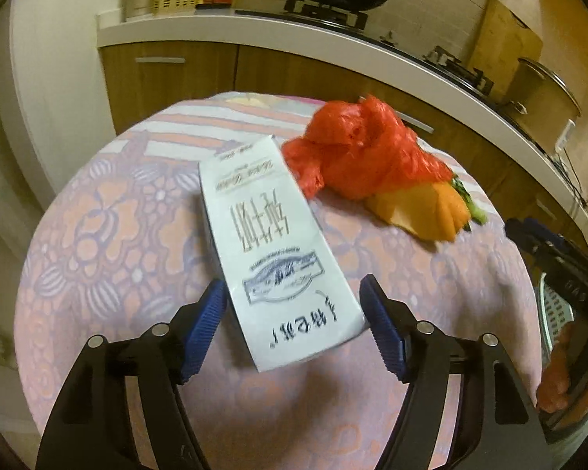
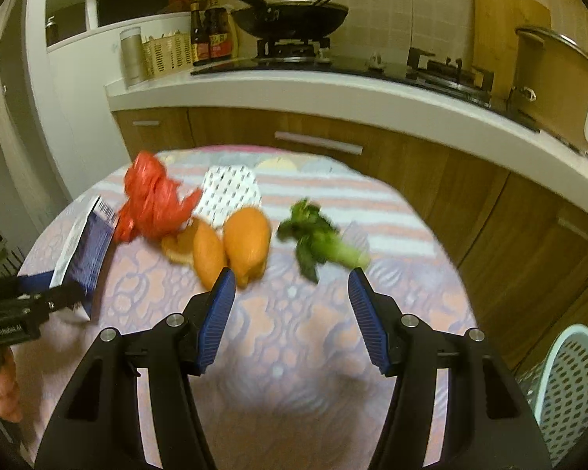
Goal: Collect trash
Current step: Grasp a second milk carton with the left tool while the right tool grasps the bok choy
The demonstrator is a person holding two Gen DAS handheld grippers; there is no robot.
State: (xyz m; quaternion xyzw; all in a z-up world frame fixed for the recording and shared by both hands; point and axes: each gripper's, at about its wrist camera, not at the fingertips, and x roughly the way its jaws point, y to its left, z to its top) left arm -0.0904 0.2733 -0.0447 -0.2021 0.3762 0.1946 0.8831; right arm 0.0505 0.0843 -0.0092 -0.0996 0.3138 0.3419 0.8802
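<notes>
Two grippers above a cloth-covered table (image 1: 98,235). Left gripper (image 1: 292,297) clenched on the near end of a white printed carton (image 1: 266,231), blue pads against its two sides; far end of the carton just beside the red plastic bag (image 1: 364,152). Orange peels (image 1: 423,207) touching the bag on its near right. Leafy green scrap (image 2: 321,239) further right of the bag, apart from the peels. Right gripper (image 2: 290,286) released, jaws wide, nothing between them, near the peels and the greens.
</notes>
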